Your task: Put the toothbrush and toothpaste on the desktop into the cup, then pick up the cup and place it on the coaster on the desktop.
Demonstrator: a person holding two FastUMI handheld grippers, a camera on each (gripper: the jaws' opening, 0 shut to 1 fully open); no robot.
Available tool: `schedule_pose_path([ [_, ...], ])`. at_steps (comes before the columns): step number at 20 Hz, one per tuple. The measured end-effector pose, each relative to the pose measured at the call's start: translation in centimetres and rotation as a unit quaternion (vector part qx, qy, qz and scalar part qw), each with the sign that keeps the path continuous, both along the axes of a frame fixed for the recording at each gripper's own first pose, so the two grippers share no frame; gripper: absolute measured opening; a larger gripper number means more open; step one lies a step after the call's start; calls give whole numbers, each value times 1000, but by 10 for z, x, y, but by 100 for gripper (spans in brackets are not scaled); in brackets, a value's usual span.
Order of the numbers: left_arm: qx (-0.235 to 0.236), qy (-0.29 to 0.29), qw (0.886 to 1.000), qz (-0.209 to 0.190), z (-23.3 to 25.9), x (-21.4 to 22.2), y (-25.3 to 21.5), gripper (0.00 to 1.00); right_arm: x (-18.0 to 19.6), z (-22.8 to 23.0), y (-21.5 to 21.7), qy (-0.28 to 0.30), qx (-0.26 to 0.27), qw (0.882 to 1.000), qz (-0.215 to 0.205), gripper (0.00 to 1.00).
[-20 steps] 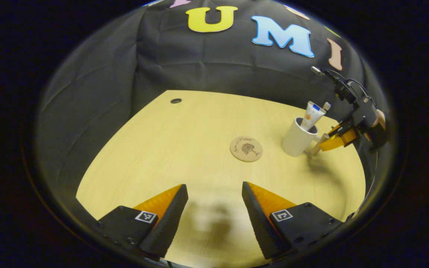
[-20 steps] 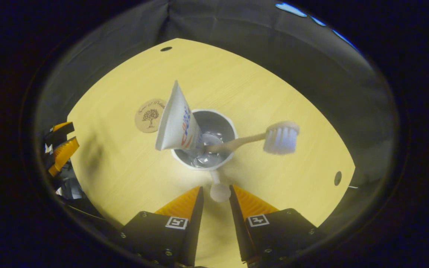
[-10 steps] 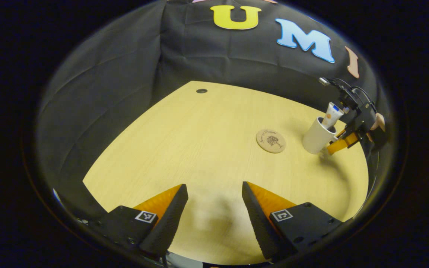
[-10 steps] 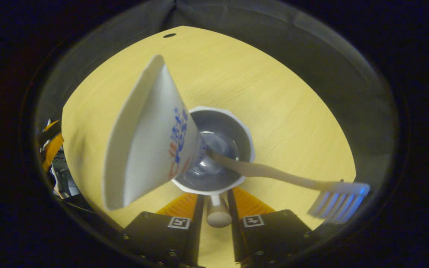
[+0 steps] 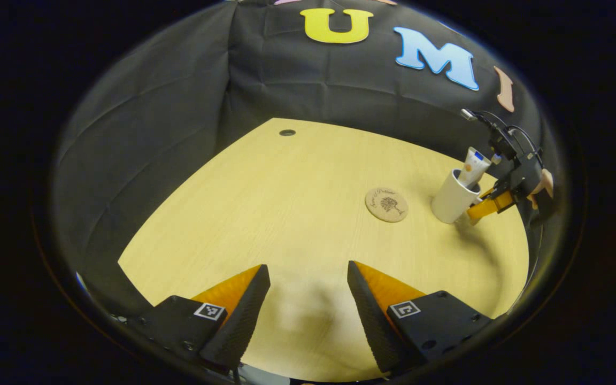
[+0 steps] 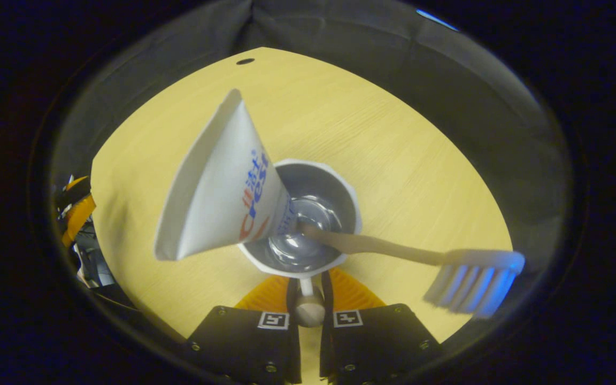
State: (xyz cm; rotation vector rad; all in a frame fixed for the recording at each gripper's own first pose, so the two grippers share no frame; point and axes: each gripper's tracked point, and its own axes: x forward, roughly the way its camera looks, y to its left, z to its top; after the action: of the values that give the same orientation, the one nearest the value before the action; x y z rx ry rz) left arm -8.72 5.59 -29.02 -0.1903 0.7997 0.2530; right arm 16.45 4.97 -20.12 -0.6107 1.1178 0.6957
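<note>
A white cup (image 5: 449,199) stands upright on the wooden desktop, just right of the round cork coaster (image 5: 386,205). The toothpaste tube (image 5: 474,164) and the toothbrush lean out of its mouth. In the right gripper view I look down into the cup (image 6: 337,187): the toothpaste (image 6: 222,203) leans left and the toothbrush (image 6: 468,283) leans right, bristle head near me. My right gripper (image 6: 308,286) is shut on the cup's handle (image 6: 308,311); the left gripper view shows this gripper (image 5: 485,207) at the cup's right side. My left gripper (image 5: 308,299) hangs open over the desk's near edge, holding nothing.
The desktop (image 5: 286,214) has a small cable hole (image 5: 287,132) at its far side, and black cloth walls close it in. A hand (image 5: 543,183) holds the right gripper at the desk's right edge. The left gripper (image 6: 75,208) shows at the far left of the right gripper view.
My right gripper has moved in around the cup's handle and shut on it. The left gripper has drawn back and turned a little, staying open. The cup stands in the same spot.
</note>
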Motion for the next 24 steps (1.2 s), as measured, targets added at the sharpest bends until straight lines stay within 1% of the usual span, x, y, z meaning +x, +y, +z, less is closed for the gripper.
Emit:
schedule_pose_path([
  [2, 3, -2, 1000, -1, 3, 0, 0, 96, -3, -6, 6, -1, 11, 1000, -7, 16],
  [4, 4, -2, 1000, 2, 5, 0, 1, 97, -6, -4, 7, -8, 14, 1000, -6, 15],
  [5, 3, -2, 1000, 4, 5, 0, 1, 96, -7, -1, 10, -8, 20, 1000, -6, 15],
  [11, 1, -2, 1000, 16, 7, -30, 5, 97, -12, 11, 47, -3, 58, 998, -17, 15],
  [13, 2, -1, 1000, 20, 13, -42, 5, 96, -11, 15, 62, -7, 62, 998, -7, 15],
  [17, 2, 2, 1000, 31, 27, -67, -10, 96, -19, 15, 99, -3, 67, 998, 19, 15],
  [22, 1, 7, 999, 52, 23, -64, -52, 97, -26, 7, 137, 5, 65, 997, 43, 15],
  [23, 1, 7, 998, 56, 25, -67, -55, 96, -25, 7, 142, 5, 64, 997, 47, 19],
  [24, 1, 8, 998, 60, 27, -70, -55, 96, -26, 6, 148, 7, 62, 997, 50, 15],
])
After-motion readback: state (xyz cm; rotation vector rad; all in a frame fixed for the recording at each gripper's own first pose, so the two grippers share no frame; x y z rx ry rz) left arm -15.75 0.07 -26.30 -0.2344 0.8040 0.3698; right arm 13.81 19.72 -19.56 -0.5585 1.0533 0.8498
